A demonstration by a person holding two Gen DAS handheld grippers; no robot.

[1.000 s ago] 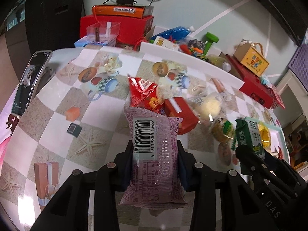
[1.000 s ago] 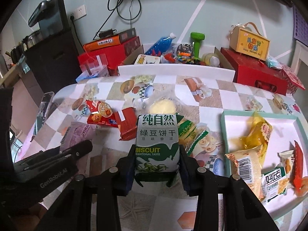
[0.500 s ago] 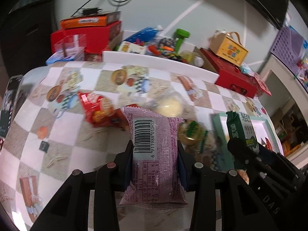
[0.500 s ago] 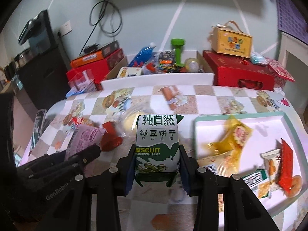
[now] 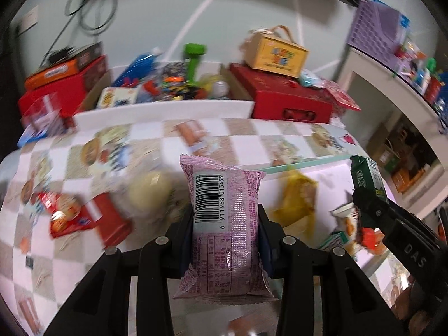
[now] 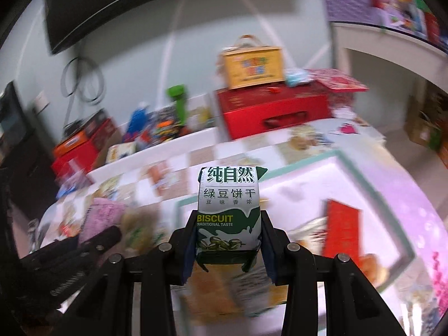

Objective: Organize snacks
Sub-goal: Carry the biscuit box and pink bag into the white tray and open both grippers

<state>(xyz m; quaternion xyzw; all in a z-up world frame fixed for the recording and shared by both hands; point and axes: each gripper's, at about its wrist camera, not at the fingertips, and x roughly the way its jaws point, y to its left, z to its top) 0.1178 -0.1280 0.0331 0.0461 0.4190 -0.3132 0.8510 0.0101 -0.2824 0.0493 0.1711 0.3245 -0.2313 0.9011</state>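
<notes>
— What have you got in each claw?

— My left gripper (image 5: 225, 224) is pinching a pink wafer packet (image 5: 224, 218) across its width, barcode side up. Its long axis runs straight out along the fingers, and the far sealed end pokes well past the tips. My right gripper (image 6: 228, 238) is clamped the same way on a green mung bean biscuit pack (image 6: 228, 212), printed face up and long axis out ahead.

— Where does the tray sit from each one?

— The white tray with the green rim (image 6: 364, 168) lies ahead and to the right of both. In the right wrist view its near-left corner is just under the biscuit pack, so the right hand looks nearer. In the left wrist view the tray's far edge (image 5: 302, 165) shows just right of the pink packet, with a yellow snack bag (image 5: 296, 198) already lying inside.

— So which goes in first?

— I judge the right one. The left packet hangs over the checked tablecloth (image 5: 246, 131) beside the tray, near the loose red packets (image 5: 67, 215). Much of the view is blurred, so I can't pick a free spot yet.
</notes>
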